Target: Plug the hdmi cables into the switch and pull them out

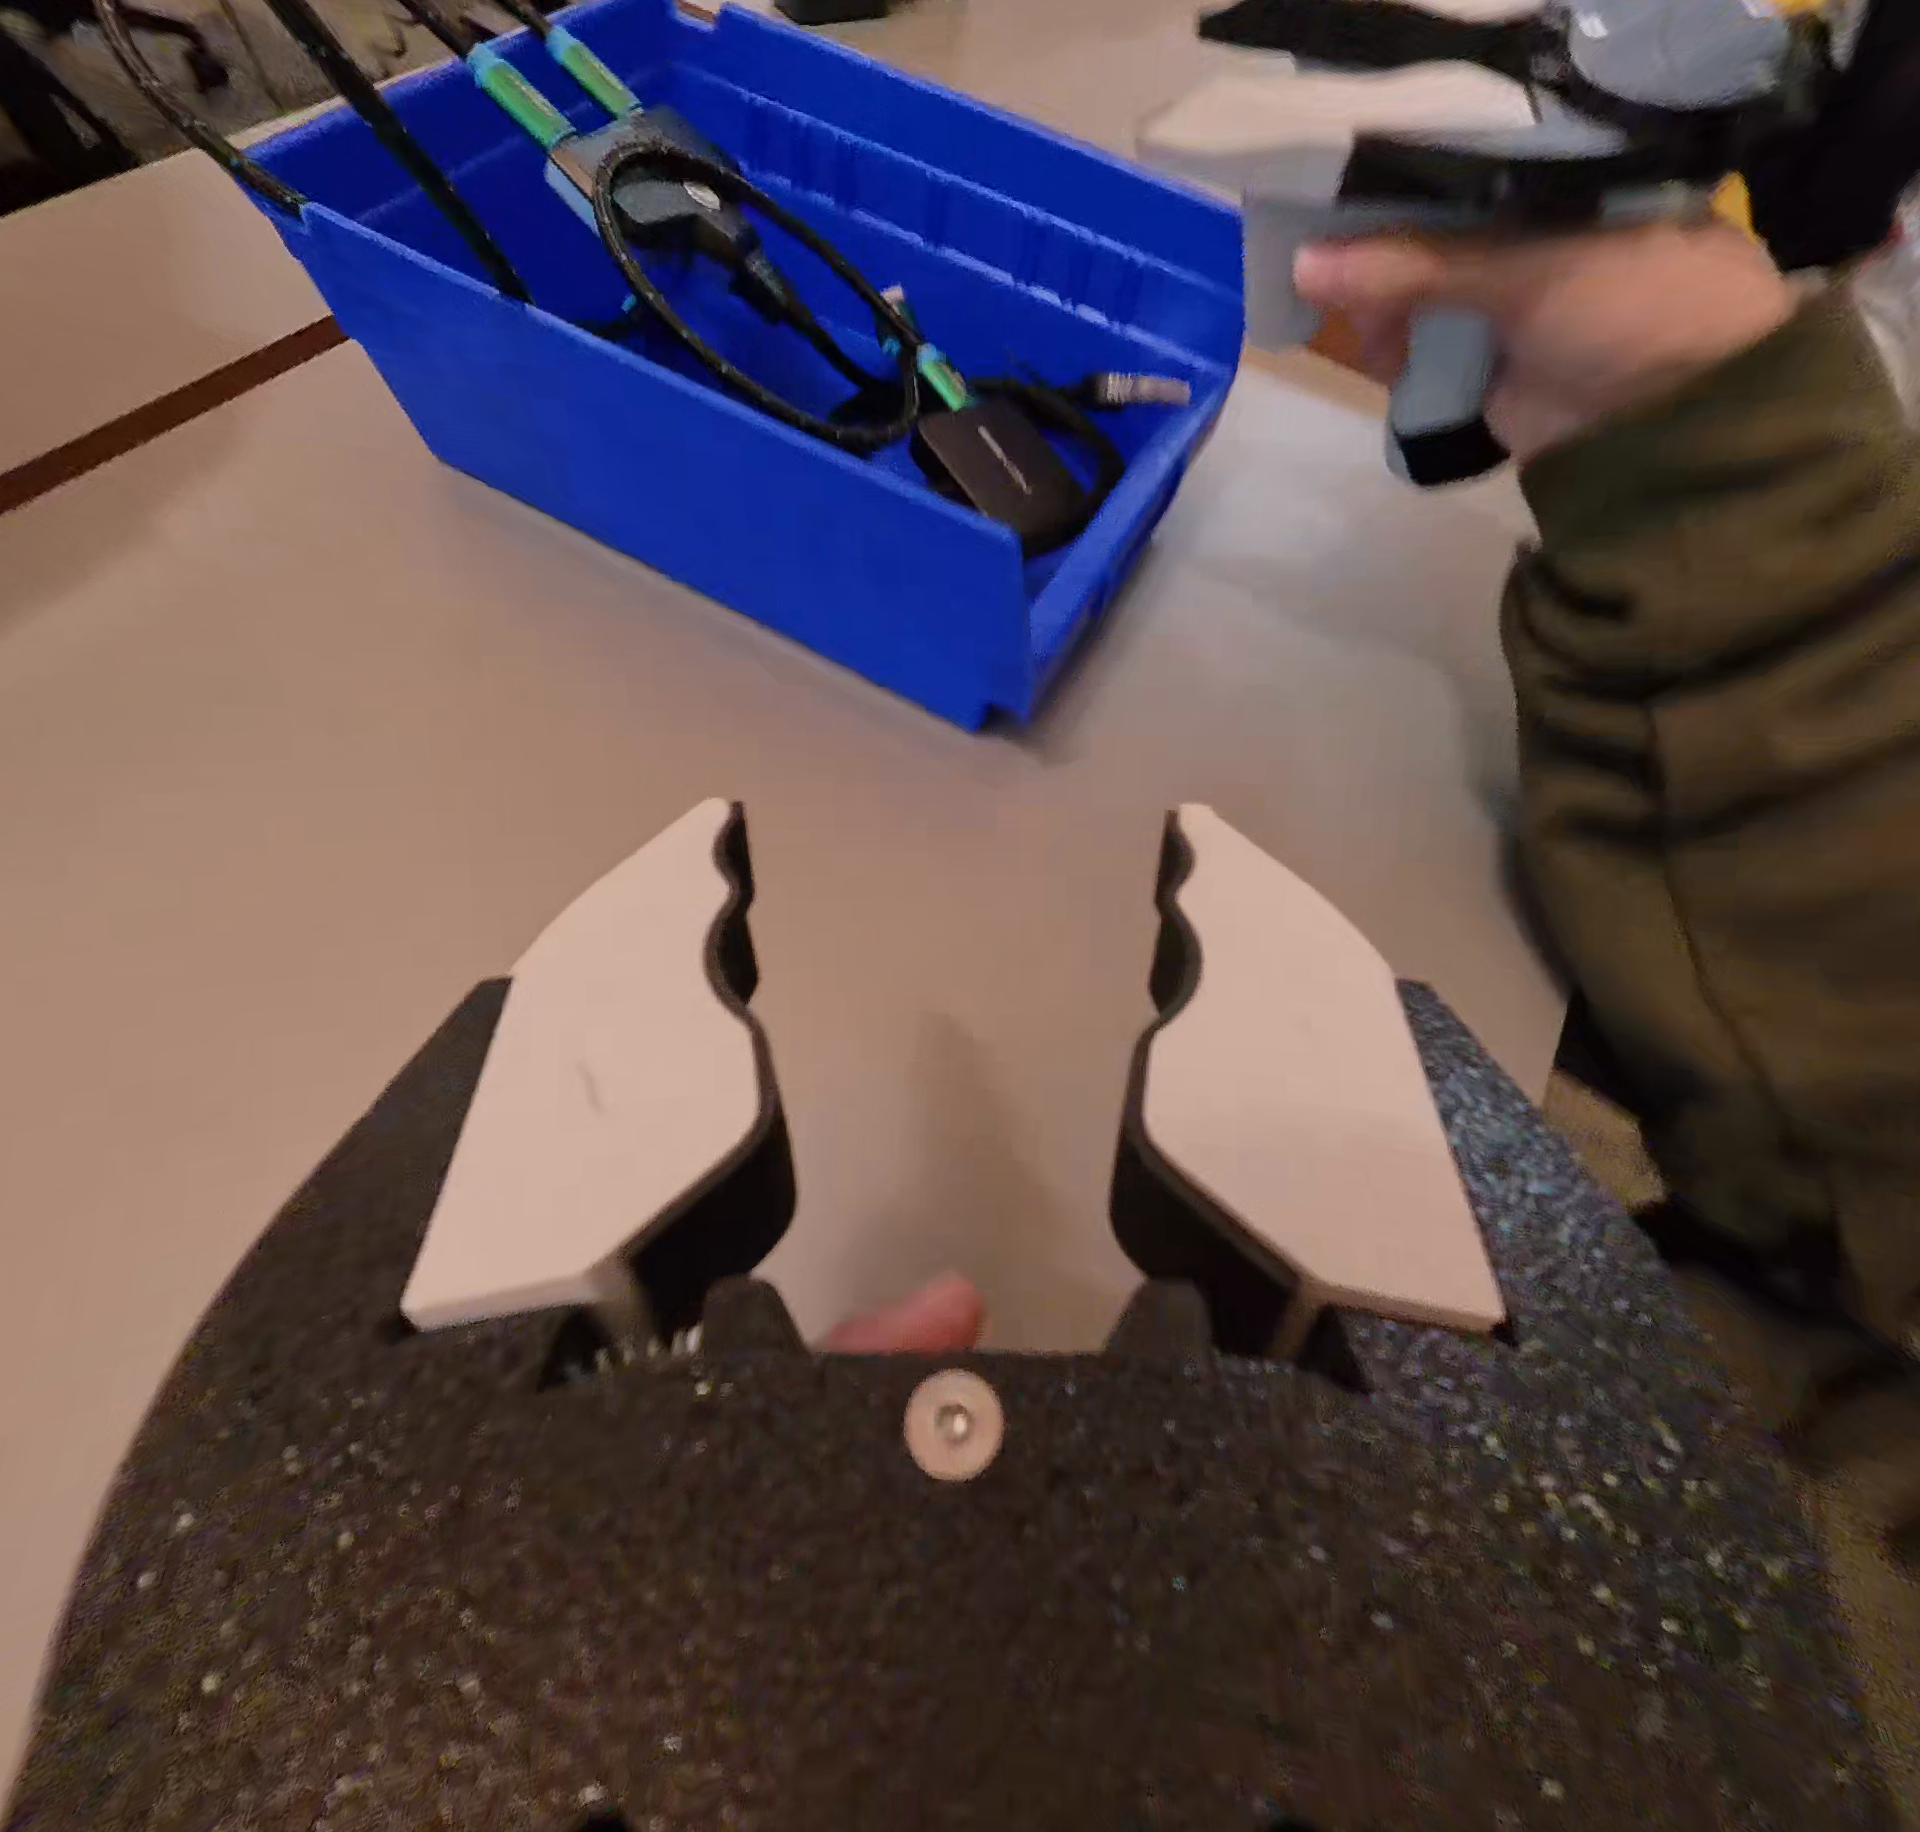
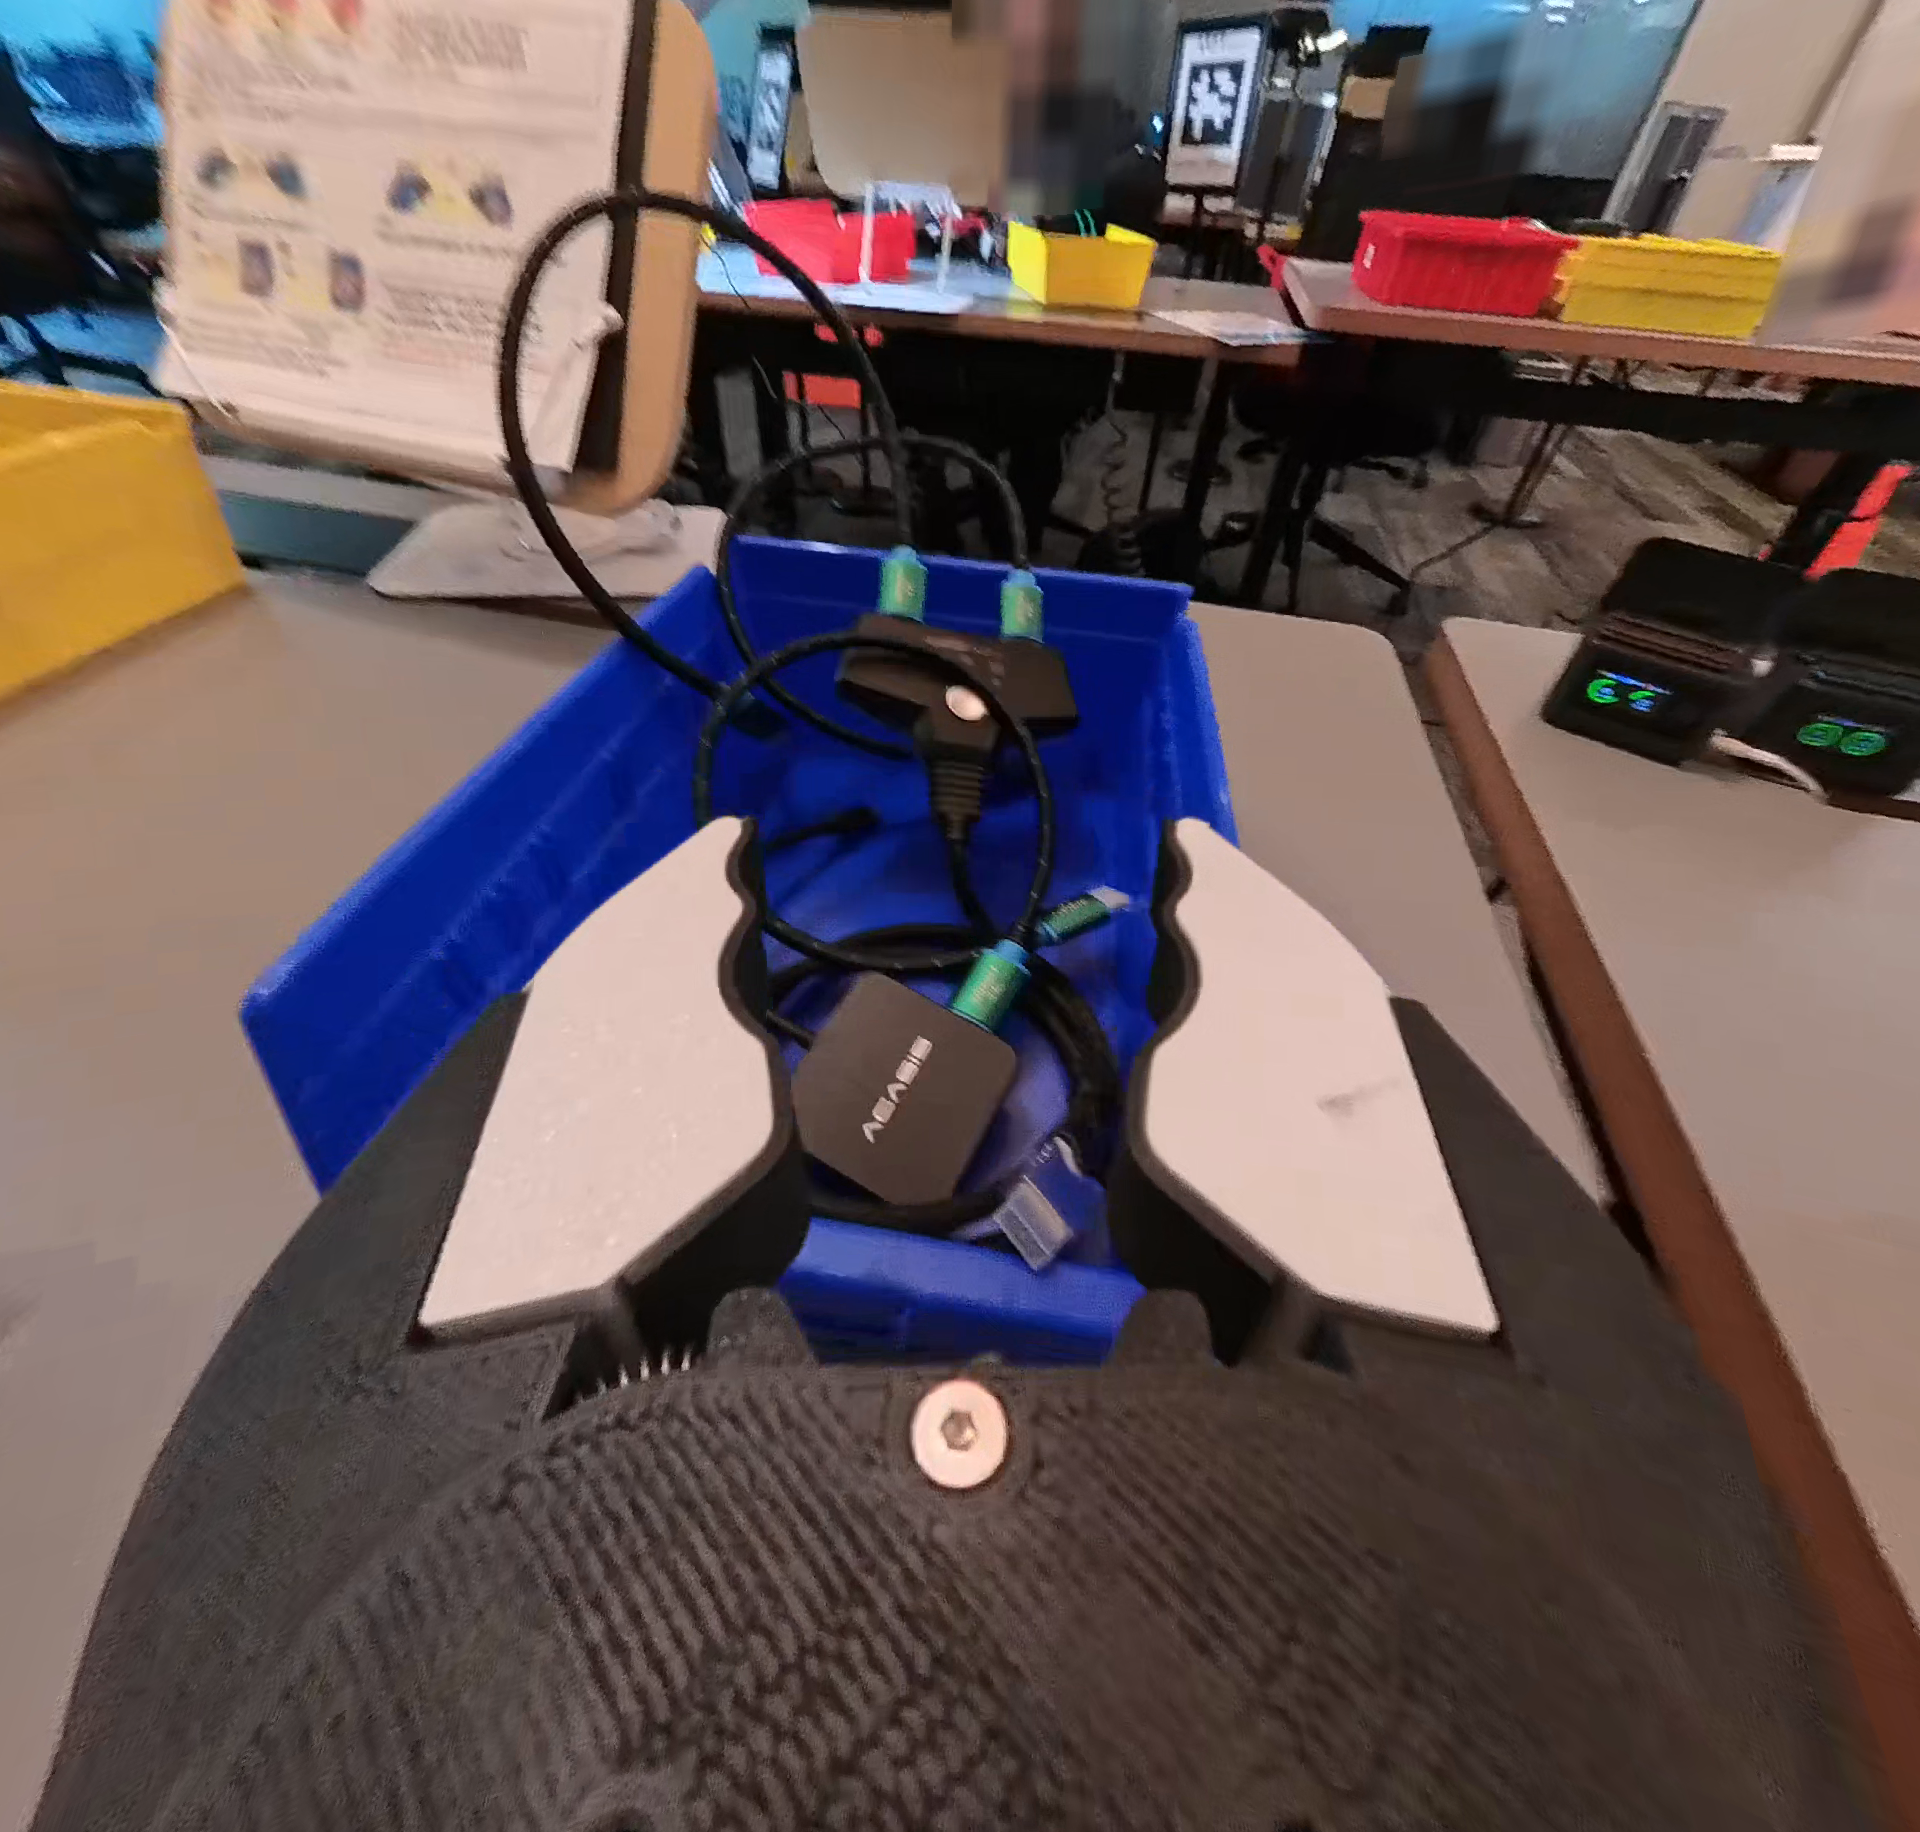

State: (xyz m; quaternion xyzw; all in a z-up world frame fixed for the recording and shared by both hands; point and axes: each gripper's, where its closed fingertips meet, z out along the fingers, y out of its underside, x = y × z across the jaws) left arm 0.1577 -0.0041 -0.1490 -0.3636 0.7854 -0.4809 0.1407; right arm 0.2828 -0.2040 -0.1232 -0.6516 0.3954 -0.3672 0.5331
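A blue bin (image 1: 748,535) stands on the grey table. At its far end lies a black switch (image 2: 951,681) with two green-ended HDMI plugs (image 2: 902,582) in it. At its near end lies a second black square switch (image 2: 904,1096) with one green plug (image 2: 987,987) in it. A loose HDMI connector (image 2: 1086,909) lies beside it. My right gripper (image 2: 956,837) is open and empty, just above the bin's near end. My left gripper (image 1: 956,826) is open and empty over bare table, short of the bin.
A hand and olive sleeve (image 1: 1714,743) hold the right gripper at the left wrist view's right side. A yellow bin (image 2: 94,525) and a paper stand (image 2: 416,172) are to the left. Black devices with green displays (image 2: 1745,691) sit on the neighbouring table.
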